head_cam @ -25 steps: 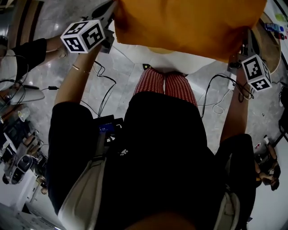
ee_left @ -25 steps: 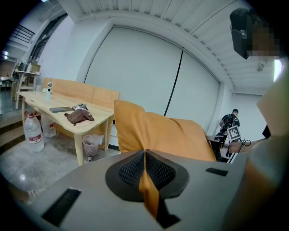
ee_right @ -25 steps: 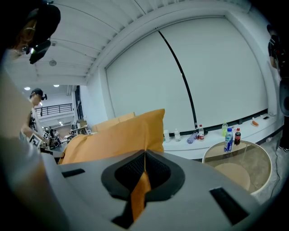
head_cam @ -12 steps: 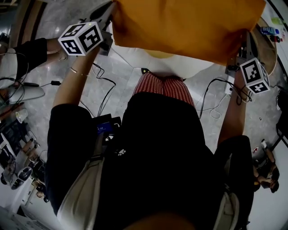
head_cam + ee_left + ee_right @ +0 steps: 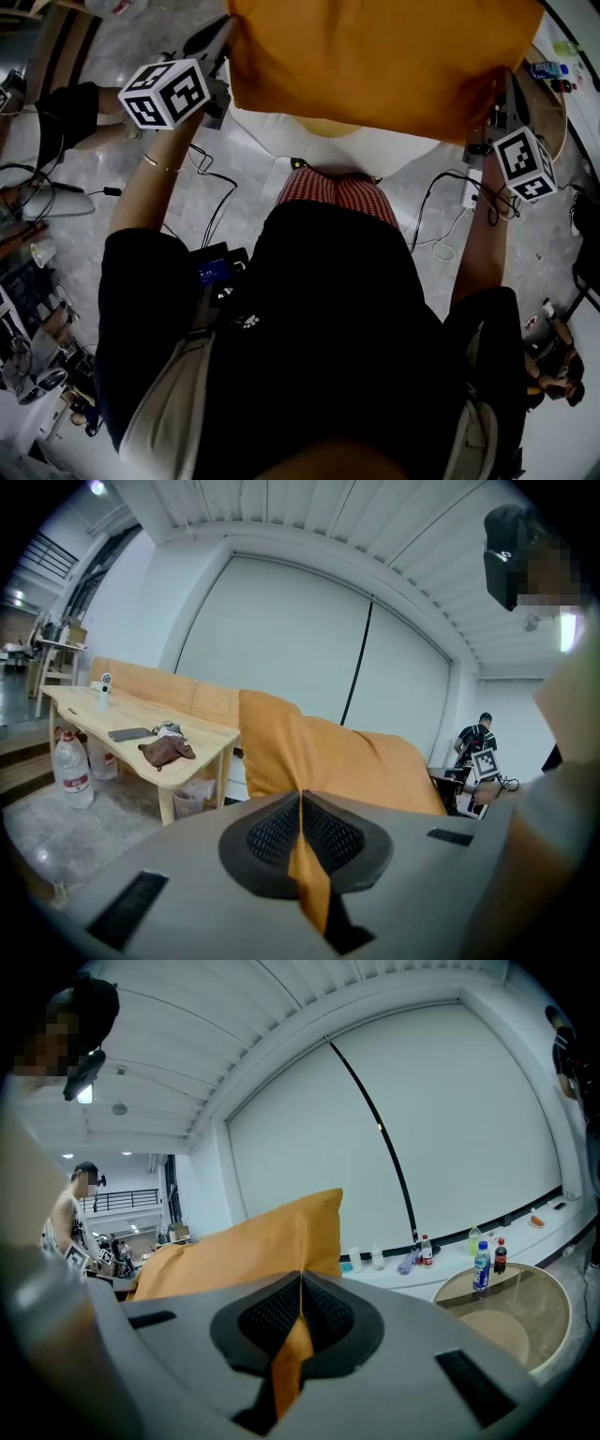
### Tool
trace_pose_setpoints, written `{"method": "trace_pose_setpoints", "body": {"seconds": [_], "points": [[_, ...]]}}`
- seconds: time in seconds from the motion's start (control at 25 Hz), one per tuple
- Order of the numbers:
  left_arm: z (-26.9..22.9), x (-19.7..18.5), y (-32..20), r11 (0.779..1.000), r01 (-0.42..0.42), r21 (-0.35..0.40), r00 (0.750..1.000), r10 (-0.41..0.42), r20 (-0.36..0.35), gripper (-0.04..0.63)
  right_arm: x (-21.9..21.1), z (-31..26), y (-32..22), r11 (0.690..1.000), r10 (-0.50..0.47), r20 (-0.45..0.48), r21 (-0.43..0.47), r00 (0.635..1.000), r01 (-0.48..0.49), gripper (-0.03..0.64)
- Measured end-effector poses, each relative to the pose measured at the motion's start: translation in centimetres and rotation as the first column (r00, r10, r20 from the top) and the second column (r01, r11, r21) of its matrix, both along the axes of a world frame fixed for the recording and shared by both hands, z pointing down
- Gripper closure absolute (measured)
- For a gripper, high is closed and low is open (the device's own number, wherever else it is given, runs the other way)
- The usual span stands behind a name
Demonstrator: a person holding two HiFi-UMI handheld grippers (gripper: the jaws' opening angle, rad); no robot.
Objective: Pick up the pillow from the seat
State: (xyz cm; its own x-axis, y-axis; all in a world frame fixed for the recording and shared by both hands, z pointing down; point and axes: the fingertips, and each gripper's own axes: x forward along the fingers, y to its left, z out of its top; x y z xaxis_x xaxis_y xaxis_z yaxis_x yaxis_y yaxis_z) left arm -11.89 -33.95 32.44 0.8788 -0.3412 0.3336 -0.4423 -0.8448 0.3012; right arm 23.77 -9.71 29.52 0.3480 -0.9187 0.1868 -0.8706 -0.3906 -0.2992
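orange fabric pillow (image 5: 384, 56) at 12 o'clock in the head view, slung wide and seemingly clear of the white rounded seat (image 5: 394, 145) just beneath it. left gripper (image 5: 301, 803) clamped on the pillow's edge at 10 o'clock, right gripper (image 5: 298, 1288) clamped on the opposite edge at 2 o'clock, with only a thin fold of cloth in each bite. raise both hands evenly and level with each other. avoid pulling them apart, to spare such slim bites from slipping. lift slowly and without jerks until well above the seat.
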Motion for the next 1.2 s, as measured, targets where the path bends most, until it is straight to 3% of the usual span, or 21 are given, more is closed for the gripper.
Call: {"method": "trace_pose_setpoints", "body": {"seconds": [1.2], "points": [[-6.9,0.7,1.0,0.998,0.040,0.058,0.995,-0.035,-0.088,0.583,1.2,-6.1,0.6,0.992,-0.047,-0.017,0.115,0.999,0.048,0.595]]}}
